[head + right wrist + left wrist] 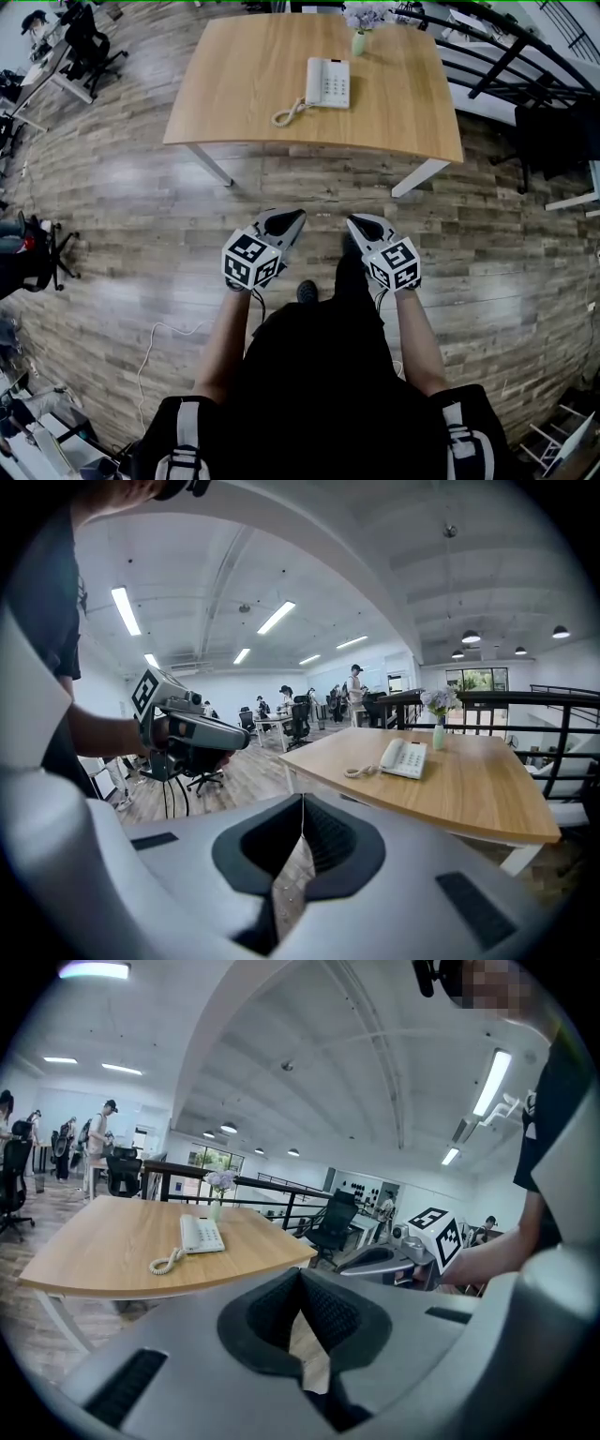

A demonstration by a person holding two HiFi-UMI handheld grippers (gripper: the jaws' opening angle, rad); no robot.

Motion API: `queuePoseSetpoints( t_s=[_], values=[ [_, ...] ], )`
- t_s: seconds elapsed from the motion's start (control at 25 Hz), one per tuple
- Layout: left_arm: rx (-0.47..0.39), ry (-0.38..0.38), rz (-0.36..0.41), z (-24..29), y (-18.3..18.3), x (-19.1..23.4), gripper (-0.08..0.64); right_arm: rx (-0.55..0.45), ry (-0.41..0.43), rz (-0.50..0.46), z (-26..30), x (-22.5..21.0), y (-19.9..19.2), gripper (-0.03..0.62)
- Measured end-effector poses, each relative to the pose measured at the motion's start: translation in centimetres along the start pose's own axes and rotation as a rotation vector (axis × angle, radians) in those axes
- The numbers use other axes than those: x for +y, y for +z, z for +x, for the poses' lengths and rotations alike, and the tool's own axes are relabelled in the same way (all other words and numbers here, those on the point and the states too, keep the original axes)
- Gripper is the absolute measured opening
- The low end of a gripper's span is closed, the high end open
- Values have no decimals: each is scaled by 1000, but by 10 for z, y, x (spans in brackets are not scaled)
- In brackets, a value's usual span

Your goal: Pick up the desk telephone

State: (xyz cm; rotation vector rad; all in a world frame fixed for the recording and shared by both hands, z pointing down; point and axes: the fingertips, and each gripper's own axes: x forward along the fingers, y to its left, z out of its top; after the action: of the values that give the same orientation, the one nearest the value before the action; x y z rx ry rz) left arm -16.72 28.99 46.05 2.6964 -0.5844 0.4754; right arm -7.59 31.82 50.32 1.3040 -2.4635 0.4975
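Telephone [328, 82], white with a curly cord [286, 114], lies flat on the wooden table [234, 84], toward its far side and near a small vase [359, 42] of pale flowers. The person stands on the wooden floor [141, 187], back from the table's near edge, and holds both tools in front of the body, pointing slightly downward toward the table. The left hand-held gripper [296, 217] has its jaws pressed together, holding nothing. The right hand-held gripper [352, 223] is the same: jaws together and empty. They are side by side, not touching, and well apart from the telephone.
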Motion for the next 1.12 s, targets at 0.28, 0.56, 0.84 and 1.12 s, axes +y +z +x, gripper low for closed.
queuePoseSetpoints(
  t_s=[0.28, 0.56, 0.84, 1.12],
  values=[
    [4, 9, -6, 17, 11, 13, 21, 30, 11, -5, 11, -23, 2, 25],
    [5, 7, -15, 40, 22, 25, 21, 58, 3, -7, 15, -47, 2, 25],
    [14, 10, -25, 64, 30, 31, 21, 73, -4, -8, 14, -77, 5, 25],
    [7, 56, -58, 73, 33, 46, 21, 71, 12, -13, 24, -97, 11, 25]
  ],
)
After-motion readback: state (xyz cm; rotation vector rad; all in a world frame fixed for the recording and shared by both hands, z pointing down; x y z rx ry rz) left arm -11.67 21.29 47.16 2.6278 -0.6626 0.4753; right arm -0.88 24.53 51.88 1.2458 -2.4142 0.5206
